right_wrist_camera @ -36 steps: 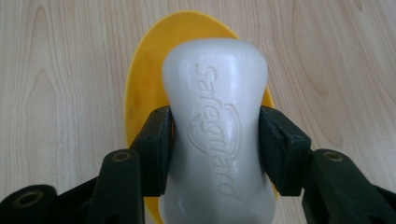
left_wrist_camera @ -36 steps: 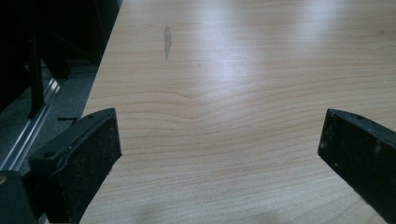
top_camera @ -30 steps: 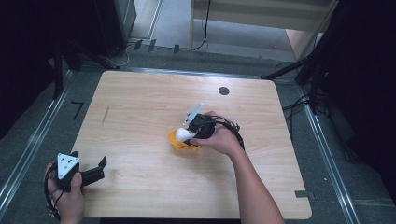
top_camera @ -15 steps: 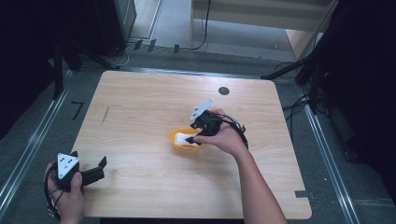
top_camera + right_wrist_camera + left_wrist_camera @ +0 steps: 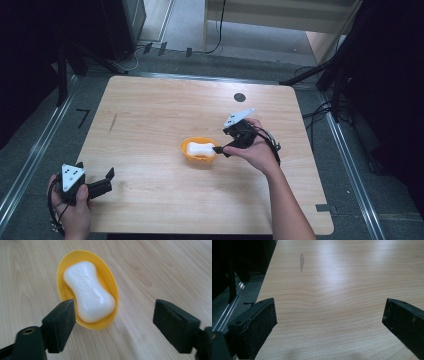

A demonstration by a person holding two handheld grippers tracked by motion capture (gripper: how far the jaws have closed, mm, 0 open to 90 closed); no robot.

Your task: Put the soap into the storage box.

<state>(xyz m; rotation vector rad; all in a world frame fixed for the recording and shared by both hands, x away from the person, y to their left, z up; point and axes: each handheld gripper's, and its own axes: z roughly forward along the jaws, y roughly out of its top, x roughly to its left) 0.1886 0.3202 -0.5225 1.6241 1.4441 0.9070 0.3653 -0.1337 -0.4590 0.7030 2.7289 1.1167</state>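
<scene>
White soap bar (image 5: 88, 293), waisted in the middle, lying flat in yellow oval dish (image 5: 110, 287); embossed lettering face-up. Located just ahead of right tongs (image 5: 113, 322) and toward their left jaw, clear of both pads. Right tongs apart, having just been opening, nothing between the jaws; bar resting free in dish.

Handling estimate: bar stiff, light, probably slick on its rounded faces; likely to squirt out under hard pinch. Best hold judged across the narrow waist, pads on the two long sides, moderate pressure. Dish thin plastic, light, apt to slide or tip on bare wood if nudged at rim.

Seen from above: dish (image 5: 200, 157) touching nothing else, just off the tips of right tongs (image 5: 218, 149), near tabletop (image 5: 150, 115) centre. Left tongs (image 5: 107, 176) well apart from dish, at near-left tabletop edge, jaws wide apart and empty; plain wood grain ahead of them.
</scene>
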